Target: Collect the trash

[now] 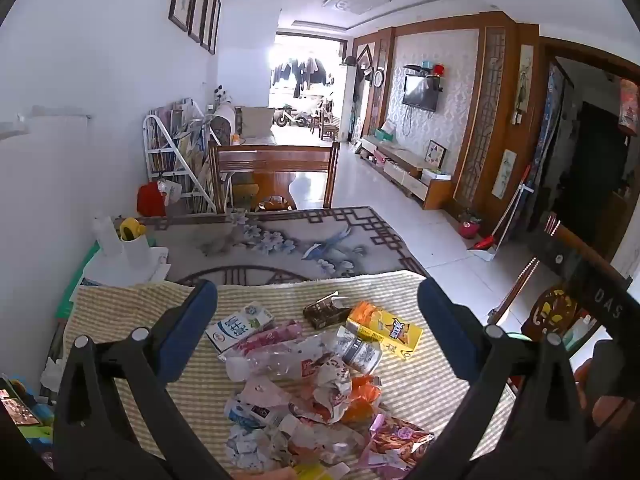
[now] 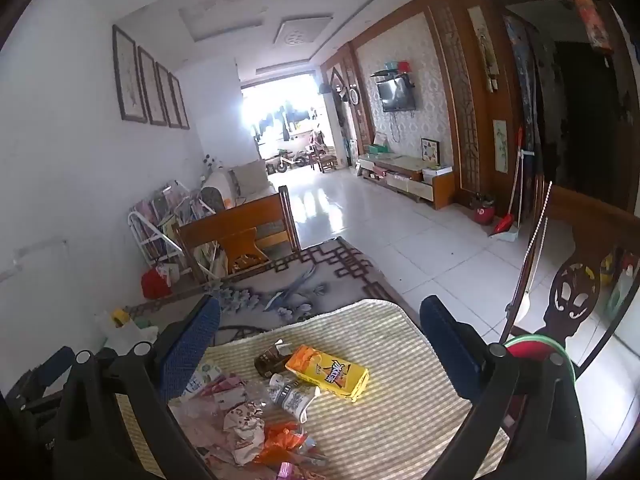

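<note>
A pile of trash lies on a striped yellow mat [image 1: 404, 384]. It holds a yellow carton [image 1: 384, 330], a small brown box [image 1: 326, 312], a white and blue milk carton [image 1: 240, 326], a clear plastic bottle [image 1: 276, 360], a crushed can [image 1: 358, 350], crumpled paper [image 1: 332, 376] and orange [image 1: 360, 396] and pink [image 1: 400, 440] wrappers. My left gripper [image 1: 318, 286] hangs open above the pile, nothing between its blue pads. My right gripper [image 2: 320, 304] is open too, above the yellow carton [image 2: 328, 374], brown box [image 2: 272, 360] and can [image 2: 292, 394].
The mat lies on a grey flower-patterned cloth [image 1: 300, 240]. A white plastic bag [image 1: 120, 240] stands at the left. A wooden chair [image 1: 276, 176] is beyond the far edge, a carved dark chair [image 2: 576, 292] at the right, and a green-rimmed red thing [image 2: 532, 344] beside it.
</note>
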Tool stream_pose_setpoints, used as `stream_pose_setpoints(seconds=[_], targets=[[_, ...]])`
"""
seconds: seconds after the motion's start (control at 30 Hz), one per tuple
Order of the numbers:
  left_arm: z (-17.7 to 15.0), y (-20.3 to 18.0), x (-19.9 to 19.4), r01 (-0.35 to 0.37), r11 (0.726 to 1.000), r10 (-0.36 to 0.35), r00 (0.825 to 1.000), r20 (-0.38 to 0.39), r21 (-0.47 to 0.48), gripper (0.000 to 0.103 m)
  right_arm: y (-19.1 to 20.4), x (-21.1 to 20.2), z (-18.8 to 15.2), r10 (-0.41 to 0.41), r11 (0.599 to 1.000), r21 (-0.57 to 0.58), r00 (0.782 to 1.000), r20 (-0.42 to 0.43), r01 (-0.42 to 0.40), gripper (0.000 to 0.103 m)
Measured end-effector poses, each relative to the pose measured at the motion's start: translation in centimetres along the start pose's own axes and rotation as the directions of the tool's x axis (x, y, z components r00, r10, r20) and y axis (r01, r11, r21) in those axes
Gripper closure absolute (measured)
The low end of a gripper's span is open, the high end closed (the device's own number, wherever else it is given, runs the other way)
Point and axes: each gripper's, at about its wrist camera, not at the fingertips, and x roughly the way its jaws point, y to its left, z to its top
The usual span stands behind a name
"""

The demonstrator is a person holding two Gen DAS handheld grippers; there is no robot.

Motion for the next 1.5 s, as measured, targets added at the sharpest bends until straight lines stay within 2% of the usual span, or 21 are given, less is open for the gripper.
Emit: stream_pose_setpoints(seconds=[0.47, 0.77, 1.5], targets=[[-0.9, 0.4, 0.5, 0.003, 1.0, -0.003, 1.0, -0.03, -0.001, 0.005, 0.0, -0.6, -0.4, 0.002, 0.999, -0.036, 1.0, -0.001, -0.002, 0.007], [-1.0, 0.2, 1.3, 0.012, 1.0, -0.012, 0.999, -0.048, 0.004, 0.005, 0.3, 0.5, -1.1, -0.015, 0.997, -0.075, 1.0, -0.018, 0.014, 0.007], [-1.2, 0.2, 1.6, 0.012, 1.0, -0.012, 0.999, -0.053, 0.007, 0.005, 0.6, 1.0, -1.1, -0.022, 0.997, -0.077, 0.999, -0.031, 0.019, 0.007]])
